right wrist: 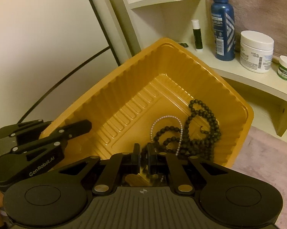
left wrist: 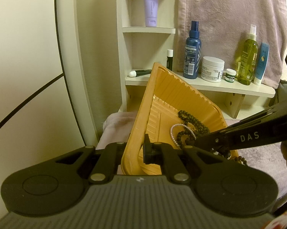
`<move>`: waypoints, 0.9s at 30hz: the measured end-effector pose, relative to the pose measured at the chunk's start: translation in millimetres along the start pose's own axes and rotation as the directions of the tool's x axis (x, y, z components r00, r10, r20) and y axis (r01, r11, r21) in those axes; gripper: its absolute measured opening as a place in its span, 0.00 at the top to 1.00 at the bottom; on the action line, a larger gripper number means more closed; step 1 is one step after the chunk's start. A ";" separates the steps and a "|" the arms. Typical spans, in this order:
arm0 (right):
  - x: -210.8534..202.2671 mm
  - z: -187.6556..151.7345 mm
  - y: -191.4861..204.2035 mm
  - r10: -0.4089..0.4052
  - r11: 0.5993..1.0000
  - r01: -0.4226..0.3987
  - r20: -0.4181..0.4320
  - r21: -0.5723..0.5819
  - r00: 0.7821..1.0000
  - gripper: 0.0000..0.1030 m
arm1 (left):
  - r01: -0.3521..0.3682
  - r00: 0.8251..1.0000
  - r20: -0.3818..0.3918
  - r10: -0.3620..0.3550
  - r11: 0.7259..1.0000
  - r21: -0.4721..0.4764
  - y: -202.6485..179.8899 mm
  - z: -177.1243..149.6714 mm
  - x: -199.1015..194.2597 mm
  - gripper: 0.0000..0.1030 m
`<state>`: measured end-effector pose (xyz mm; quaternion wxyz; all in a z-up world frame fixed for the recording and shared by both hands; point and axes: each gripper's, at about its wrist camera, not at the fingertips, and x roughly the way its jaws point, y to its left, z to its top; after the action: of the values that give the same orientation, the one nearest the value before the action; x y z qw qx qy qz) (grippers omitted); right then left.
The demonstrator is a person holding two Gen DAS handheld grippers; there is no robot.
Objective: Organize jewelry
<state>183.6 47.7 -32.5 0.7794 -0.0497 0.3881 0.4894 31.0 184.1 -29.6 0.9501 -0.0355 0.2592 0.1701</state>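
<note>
Right wrist view: right gripper (right wrist: 143, 157) pinches the black beads (right wrist: 204, 131) lying in the tray (right wrist: 124, 84).
Left gripper (left wrist: 133, 153) clamps the tray's thin rim; strands look light, limp, tangle-prone beside the pearl bracelet (right wrist: 167, 131); lift by one loop.

The left half of the orange tray (right wrist: 124, 103) floor is left bare — free room for entry. The right half is taken up by black beads (right wrist: 200, 133) and a pearl strand (right wrist: 166, 118); the rim is crowded behind by the shelf (right wrist: 257, 84) — bottles (right wrist: 222, 28) stand there.
</note>
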 end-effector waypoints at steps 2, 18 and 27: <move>-0.1 -0.5 -1.2 0.008 1.000 -0.008 0.004 0.008 1.000 0.93 | 0.000 1.000 0.000 0.000 1.000 -0.001 0.8 -0.2 -0.2 0.94; -51.1 -5.7 -28.9 -0.115 0.990 0.105 0.110 0.094 0.987 0.37 | 0.017 1.000 -0.006 -0.017 1.000 -0.016 5.7 -1.6 2.4 0.94; -69.2 -23.9 -41.6 -0.169 0.979 0.155 0.101 0.132 0.980 0.35 | 0.041 0.999 -0.023 -0.042 0.998 -0.047 16.2 -3.6 6.8 0.93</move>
<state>188.4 -34.8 -16.5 0.8388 -0.0055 0.3681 0.4011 29.3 200.8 -35.7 0.9491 -0.0652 0.2657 0.1559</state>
